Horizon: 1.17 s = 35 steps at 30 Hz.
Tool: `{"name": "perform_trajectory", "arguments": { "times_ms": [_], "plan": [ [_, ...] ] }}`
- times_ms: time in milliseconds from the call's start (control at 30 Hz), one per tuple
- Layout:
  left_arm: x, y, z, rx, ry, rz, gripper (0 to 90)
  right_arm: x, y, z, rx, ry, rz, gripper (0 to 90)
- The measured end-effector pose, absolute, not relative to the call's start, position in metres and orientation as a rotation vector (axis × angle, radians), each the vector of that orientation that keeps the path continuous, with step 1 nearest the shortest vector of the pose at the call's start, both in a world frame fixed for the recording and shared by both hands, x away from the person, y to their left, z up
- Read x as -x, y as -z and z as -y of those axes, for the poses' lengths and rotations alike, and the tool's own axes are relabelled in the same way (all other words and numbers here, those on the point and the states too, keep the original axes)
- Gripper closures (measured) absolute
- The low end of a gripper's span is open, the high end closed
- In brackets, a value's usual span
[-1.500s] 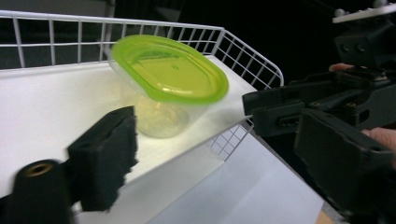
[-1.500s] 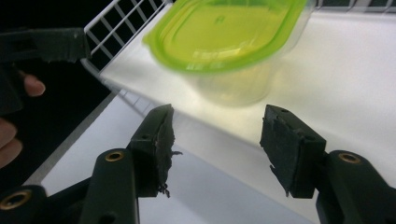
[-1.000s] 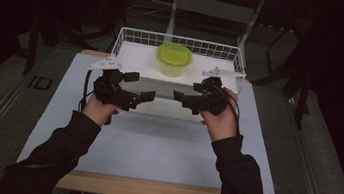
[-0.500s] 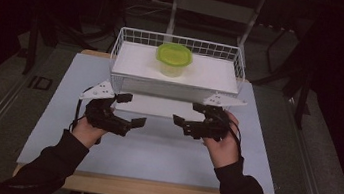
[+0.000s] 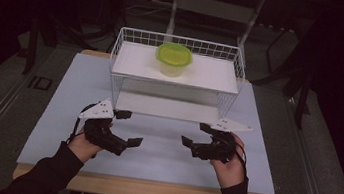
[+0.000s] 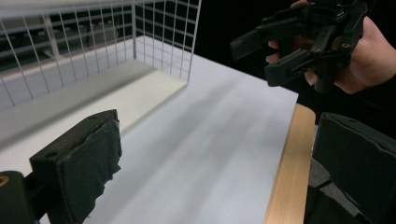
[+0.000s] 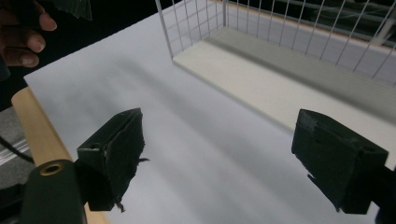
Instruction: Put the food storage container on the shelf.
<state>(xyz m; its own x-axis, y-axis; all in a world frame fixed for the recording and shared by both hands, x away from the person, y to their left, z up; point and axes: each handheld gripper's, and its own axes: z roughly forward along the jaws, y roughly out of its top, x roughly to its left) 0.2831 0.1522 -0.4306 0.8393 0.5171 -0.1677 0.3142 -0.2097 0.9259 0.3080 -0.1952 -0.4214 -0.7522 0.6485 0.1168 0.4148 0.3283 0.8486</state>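
So both hands are down near the front edge of the pale blue-white table mat (image 5: 153, 150), each holding a black two-jaw gripper, and neither one is carrying anything. The left gripper (image 5: 125, 127) sits at the near left of the mat with its jaws spread wide, pointing inward toward the middle; in the left gripper view you can see its two padded black jaws far apart with bare mat between them, plus the wooden table edge (image 6: 287, 168) off to the side. The right gripper (image 5: 196, 134) mirrors it at the near right, jaws also gaping wide and aimed back at the left one. The white wire basket (image 5: 174, 79) stands just beyond them, toward the far side of the mat, not touched by either gripper. The clear plastic tub with the lime-green round lid (image 5: 173, 59) sits in the basket near its back wall, roughly centred, lid on.
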Motion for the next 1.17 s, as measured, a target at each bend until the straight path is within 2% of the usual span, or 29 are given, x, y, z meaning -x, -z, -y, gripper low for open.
{"name": "perform_trajectory", "arguments": {
  "times_ms": [333, 633, 867, 1167],
  "plan": [
    [-0.273, 0.466, -0.168, -1.872, -0.19, -0.646, 2.0, -0.293, 0.452, 0.211, -0.984, -1.374, -2.371, 16.5],
    [-0.264, 0.487, -0.18, -1.896, -0.191, -0.669, 2.0, -0.28, 0.46, 0.227, -1.0, -1.361, -2.342, 16.2],
    [-0.266, 0.502, -0.19, -1.888, -0.253, -0.733, 2.0, -0.28, 0.468, 0.236, -1.013, -1.305, -2.324, 16.1],
    [-0.27, 0.505, -0.194, -1.884, -0.275, -0.801, 2.0, -0.283, 0.471, 0.237, -1.014, -1.273, -2.324, 16.0]
  ]
}}
